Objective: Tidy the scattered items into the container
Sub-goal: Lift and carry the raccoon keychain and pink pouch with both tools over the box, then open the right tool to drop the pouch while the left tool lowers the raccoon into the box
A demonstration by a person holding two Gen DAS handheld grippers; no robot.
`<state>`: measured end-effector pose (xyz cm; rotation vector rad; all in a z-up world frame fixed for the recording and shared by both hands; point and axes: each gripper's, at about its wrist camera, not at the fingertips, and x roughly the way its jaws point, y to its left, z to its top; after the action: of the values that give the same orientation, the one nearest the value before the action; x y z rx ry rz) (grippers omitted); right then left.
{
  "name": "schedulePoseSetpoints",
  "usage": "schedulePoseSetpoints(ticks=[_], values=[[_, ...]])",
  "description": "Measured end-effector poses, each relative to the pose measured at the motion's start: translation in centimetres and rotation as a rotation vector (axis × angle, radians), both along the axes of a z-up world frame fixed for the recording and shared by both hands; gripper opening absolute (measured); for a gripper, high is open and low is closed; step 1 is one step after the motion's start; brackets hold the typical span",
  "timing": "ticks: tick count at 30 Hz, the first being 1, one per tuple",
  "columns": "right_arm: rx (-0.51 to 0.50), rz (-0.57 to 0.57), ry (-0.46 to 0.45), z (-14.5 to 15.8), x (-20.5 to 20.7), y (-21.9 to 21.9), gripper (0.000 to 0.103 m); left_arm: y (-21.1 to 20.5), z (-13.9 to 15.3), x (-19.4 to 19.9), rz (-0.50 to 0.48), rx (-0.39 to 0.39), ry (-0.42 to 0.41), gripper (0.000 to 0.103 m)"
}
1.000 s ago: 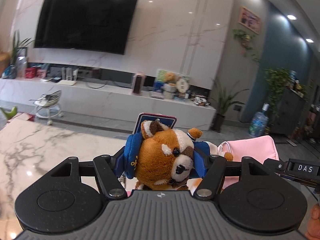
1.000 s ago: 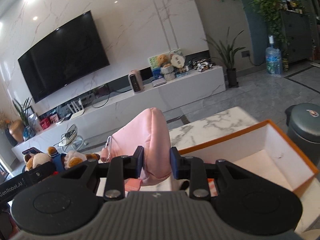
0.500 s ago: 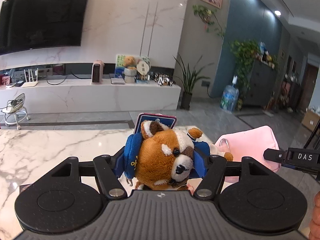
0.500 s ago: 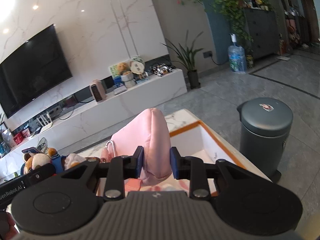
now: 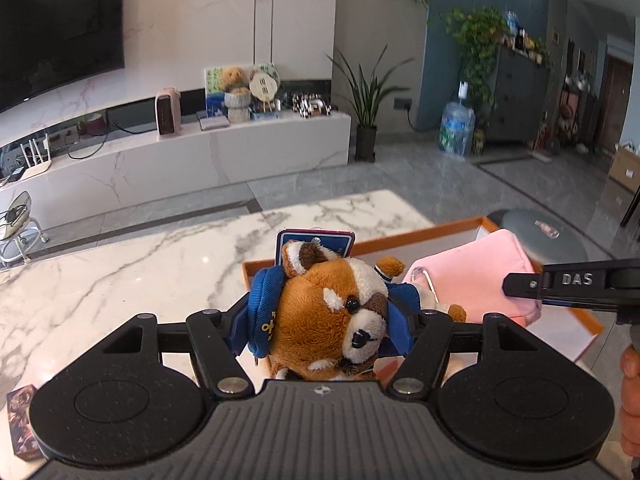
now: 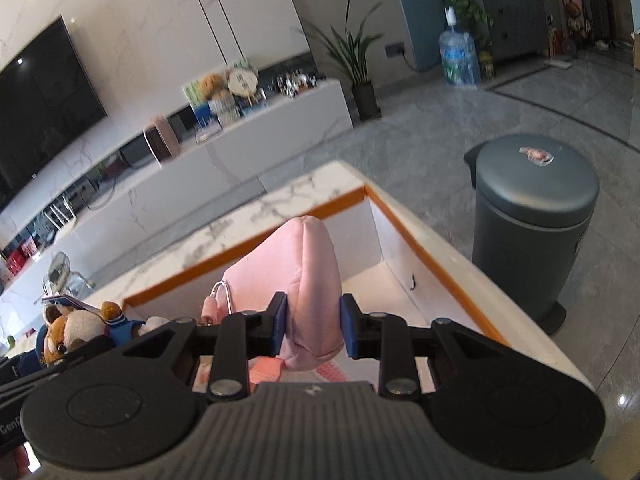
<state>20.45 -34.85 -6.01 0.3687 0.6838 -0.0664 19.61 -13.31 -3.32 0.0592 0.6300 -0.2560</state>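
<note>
Both views have been swung to the right since the earlier frames, so that the television is pushed to the left edge and the orange-rimmed box [image 6: 420, 248] is now brought under both loads. Earlier only its near corner was seen past the pouch; now its white interior is laid open in the right wrist view, on the marble table [image 5: 160, 264], at that table's right end, with the grey bin [image 6: 532, 216] standing on the floor just beyond.

A pink pouch [image 6: 304, 280] is pinched upright between the blue pads of the right gripper [image 6: 312, 328] and is held above the box's interior, not yet touching its floor. A plush raccoon [image 5: 332, 312] in a blue jacket is clamped at the head by the left gripper [image 5: 320, 320] and is held over the box's near left corner, close beside the pouch. A small card box [image 5: 22, 420] is seen lying at the near left edge of the table, well apart from the container.

Transport is judged nearly finished; lowering and release of both items are what remain, and the card box is left to be collected.
</note>
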Motion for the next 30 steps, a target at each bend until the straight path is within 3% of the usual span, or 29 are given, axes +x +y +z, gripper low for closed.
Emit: schedulePoseSetpoints(ticks=[10,19,26,30], values=[[-0.004,0.039,0.126,-3.3,6.1,1.0,0.031,-0.2,-2.2,2.4,-0.012,0.022,0.034,0.077],[0.011,0.052,0.19,-4.8,7.7,1.6,0.034,-0.8,-2.1,2.6,-0.026,0.03,0.029,0.077],[-0.021,0.014,0.155,-3.8,6.5,1.2,0.042,-1.4,-1.3,2.2,-0.037,0.032,0.018,0.077],[0.024,-0.027,0.124,-3.1,4.9,0.1,0.044,-2.4,-0.9,1.7,-0.061,0.037,0.011,0.077]])
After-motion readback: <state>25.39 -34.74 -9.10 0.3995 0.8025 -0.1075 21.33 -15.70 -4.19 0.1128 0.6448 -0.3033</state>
